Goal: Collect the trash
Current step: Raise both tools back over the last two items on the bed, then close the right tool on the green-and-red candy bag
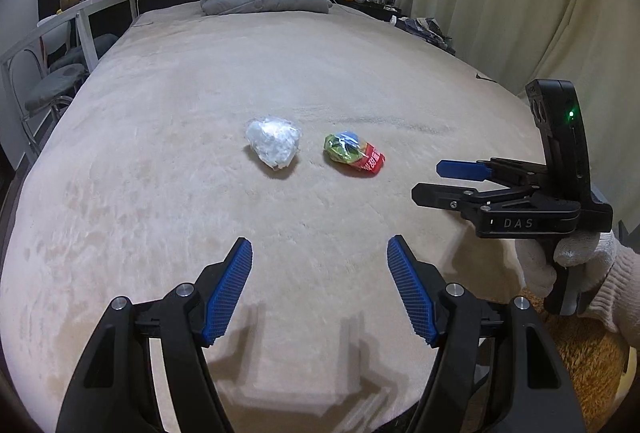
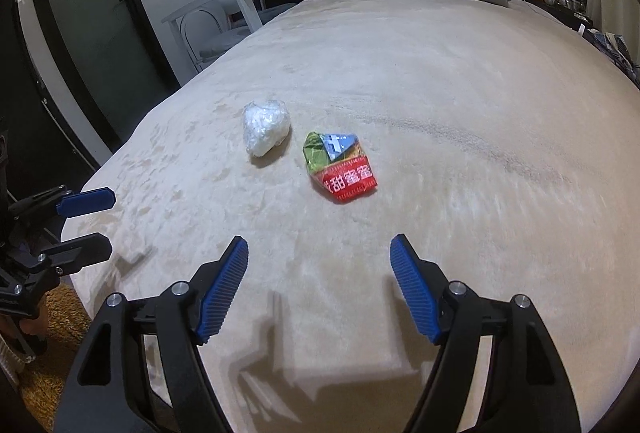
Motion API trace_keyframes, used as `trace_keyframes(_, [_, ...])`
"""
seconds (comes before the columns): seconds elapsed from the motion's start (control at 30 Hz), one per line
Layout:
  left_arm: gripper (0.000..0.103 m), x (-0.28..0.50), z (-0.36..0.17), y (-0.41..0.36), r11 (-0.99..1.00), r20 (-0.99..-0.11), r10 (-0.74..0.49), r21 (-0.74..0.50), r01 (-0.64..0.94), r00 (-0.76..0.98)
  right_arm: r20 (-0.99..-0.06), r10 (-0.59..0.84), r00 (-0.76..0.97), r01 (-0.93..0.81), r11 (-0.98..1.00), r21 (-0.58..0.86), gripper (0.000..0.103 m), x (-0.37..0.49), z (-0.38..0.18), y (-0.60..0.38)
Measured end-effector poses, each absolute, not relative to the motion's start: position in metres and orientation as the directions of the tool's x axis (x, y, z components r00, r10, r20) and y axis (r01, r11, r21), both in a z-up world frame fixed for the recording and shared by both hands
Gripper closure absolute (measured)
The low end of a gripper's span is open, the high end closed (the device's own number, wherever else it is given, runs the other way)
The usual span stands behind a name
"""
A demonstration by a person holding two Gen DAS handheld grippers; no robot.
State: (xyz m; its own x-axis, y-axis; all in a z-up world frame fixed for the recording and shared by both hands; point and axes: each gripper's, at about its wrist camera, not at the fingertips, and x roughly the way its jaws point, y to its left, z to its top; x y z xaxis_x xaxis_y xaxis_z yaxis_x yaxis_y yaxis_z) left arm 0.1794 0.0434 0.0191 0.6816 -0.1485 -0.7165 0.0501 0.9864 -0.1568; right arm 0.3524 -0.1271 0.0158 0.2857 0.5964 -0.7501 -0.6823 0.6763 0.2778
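**Lining Up on Two Scraps**

While both tongs are hanging wide and empty over the near edge of the beige plush bed (image 1: 320, 81), I am sizing up the trash. The crumpled clear plastic wad (image 1: 273, 147) is lying mid-bed, just beside the red-and-green snack wrapper (image 2: 340, 167), apart from it. I am holding the left tongs (image 1: 320, 293) roughly facing the wad and the right tongs (image 2: 319, 293) facing the wrapper. To do this well, I am thinking each should come in low, straddling its own piece with blue pads (image 2: 224, 289) either side, pressing slightly into the soft cover before closing, since the flat wrapper could slip. No bin is showing.
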Motion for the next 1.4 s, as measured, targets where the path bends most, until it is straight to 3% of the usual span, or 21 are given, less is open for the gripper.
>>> trace_keyframes(0.23, [0.034,0.202,0.021,0.068,0.98,-0.708,-0.16,-0.199,0.024,0.688,-0.764,0.567,0.306,-0.679,0.693,0.242,0.029,0.387,-0.001,-0.093])
trace_keyframes(0.6, [0.034,0.217,0.01,0.099,0.987,-0.725,-0.109,-0.161,-0.014,0.681,-0.788,0.543,0.289,-0.719,0.667,0.196,0.028,0.418,-0.027,-0.051])
trace_keyframes(0.63, [0.034,0.219,0.009,0.102,0.986,-0.725,-0.109,-0.163,-0.016,0.68,-0.79,0.539,0.291,-0.723,0.664,0.187,0.031,0.418,-0.028,-0.047])
trace_keyframes(0.7, [0.034,0.222,0.007,0.106,0.985,-0.725,-0.113,-0.171,-0.019,0.68,-0.794,0.528,0.302,-0.728,0.665,0.166,0.049,0.418,-0.029,-0.043])
trace_keyframes(1.03, [0.034,0.252,-0.004,0.102,0.989,-0.715,-0.092,-0.146,-0.019,0.693,-0.767,0.562,0.309,-0.715,0.669,0.202,0.05,0.412,-0.009,-0.055])
trace_keyframes(1.1, [0.025,0.261,-0.007,0.1,0.988,-0.719,-0.096,-0.154,-0.024,0.689,-0.758,0.572,0.315,-0.711,0.671,0.21,0.05,0.41,-0.003,-0.064])
trace_keyframes(1.33, [0.025,0.29,-0.014,0.089,0.988,-0.711,-0.103,-0.154,-0.011,0.695,-0.738,0.587,0.332,-0.683,0.689,0.241,0.05,0.41,0.008,-0.092])
trace_keyframes(1.4, [0.017,0.299,-0.017,0.085,0.989,-0.711,-0.102,-0.148,-0.006,0.696,-0.735,0.591,0.333,-0.676,0.693,0.25,0.05,0.411,0.01,-0.098])
